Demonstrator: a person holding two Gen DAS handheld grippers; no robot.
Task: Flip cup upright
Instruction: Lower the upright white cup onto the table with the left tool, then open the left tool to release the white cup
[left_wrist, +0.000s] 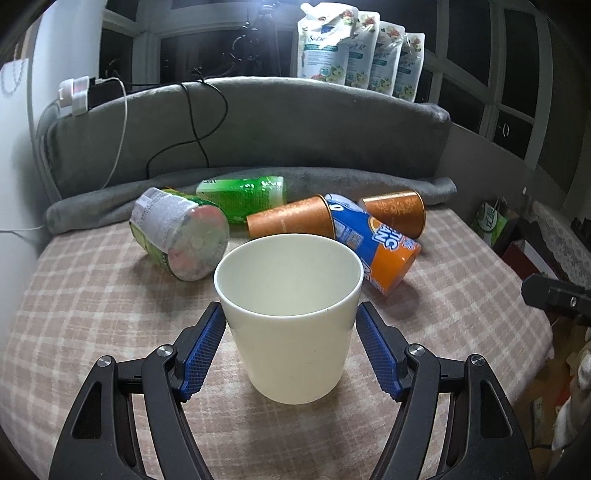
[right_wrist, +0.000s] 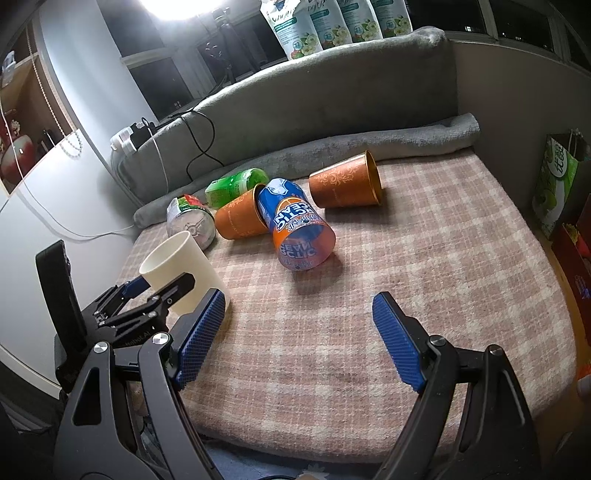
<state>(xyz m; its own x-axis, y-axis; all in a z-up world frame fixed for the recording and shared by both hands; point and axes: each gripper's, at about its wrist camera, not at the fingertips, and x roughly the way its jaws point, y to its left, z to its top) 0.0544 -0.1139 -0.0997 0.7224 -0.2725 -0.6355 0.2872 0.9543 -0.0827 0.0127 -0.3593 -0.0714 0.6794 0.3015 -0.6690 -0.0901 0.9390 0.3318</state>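
Matt paper cup (left_wrist: 291, 317) (smooth)

The cup (left_wrist: 291, 314) is set upright on the blanket (left_wrist: 92, 295), between the left gripper's (left_wrist: 291, 345) fingers. Behind it, five containers are laid on their sides: a jar (left_wrist: 181, 236) left, a bottle (left_wrist: 242, 194) behind, three cups right.
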